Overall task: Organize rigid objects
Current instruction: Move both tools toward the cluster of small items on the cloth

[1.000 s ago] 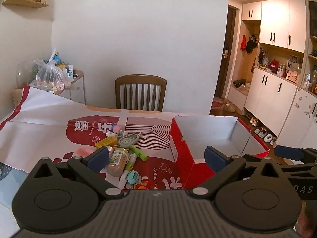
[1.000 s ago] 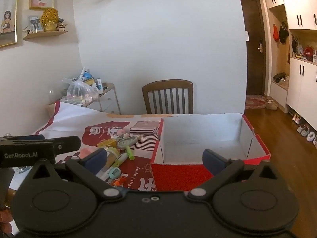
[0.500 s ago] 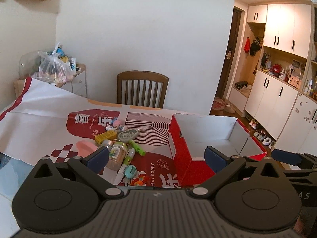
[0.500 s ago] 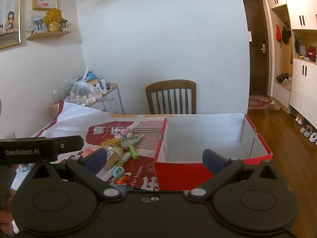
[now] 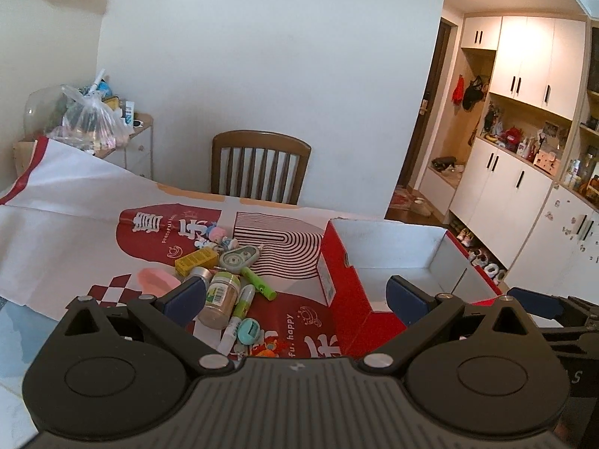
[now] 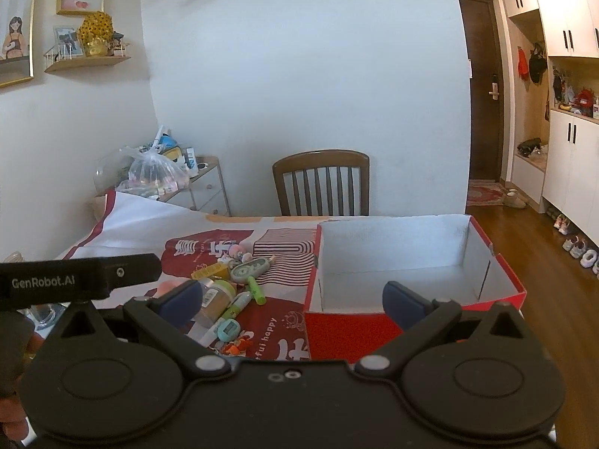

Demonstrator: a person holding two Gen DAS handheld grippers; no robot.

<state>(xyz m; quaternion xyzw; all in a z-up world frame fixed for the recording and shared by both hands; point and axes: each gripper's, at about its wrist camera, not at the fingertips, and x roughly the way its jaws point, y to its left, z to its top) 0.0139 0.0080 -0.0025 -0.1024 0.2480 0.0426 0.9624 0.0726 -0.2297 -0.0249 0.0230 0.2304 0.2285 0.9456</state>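
Observation:
A pile of small rigid things lies on the red and white cloth: a jar point(image 5: 221, 295) with a green label, a green marker point(image 5: 258, 283), a correction tape point(image 5: 237, 257), a yellow box point(image 5: 196, 260), a teal round gadget point(image 5: 249, 331) and a pink dish point(image 5: 157, 278). The jar also shows in the right wrist view point(image 6: 215, 295). An empty red cardboard box point(image 5: 350, 292) with a white inside stands right of the pile; it also shows in the right wrist view point(image 6: 498, 262). My left gripper point(image 5: 295, 297) is open and empty, near the pile. My right gripper point(image 6: 292, 297) is open and empty before the box.
A wooden chair point(image 5: 260, 166) stands behind the table. A side cabinet with a plastic bag point(image 5: 90, 119) is at the far left. White cupboards point(image 5: 524, 149) and shoes on the floor lie to the right. The left gripper's body point(image 6: 78, 280) crosses the right wrist view's left side.
Both grippers have moved a little forward and tilted, so the pile and box sit slightly closer and lower in view. Both stay open and empty.

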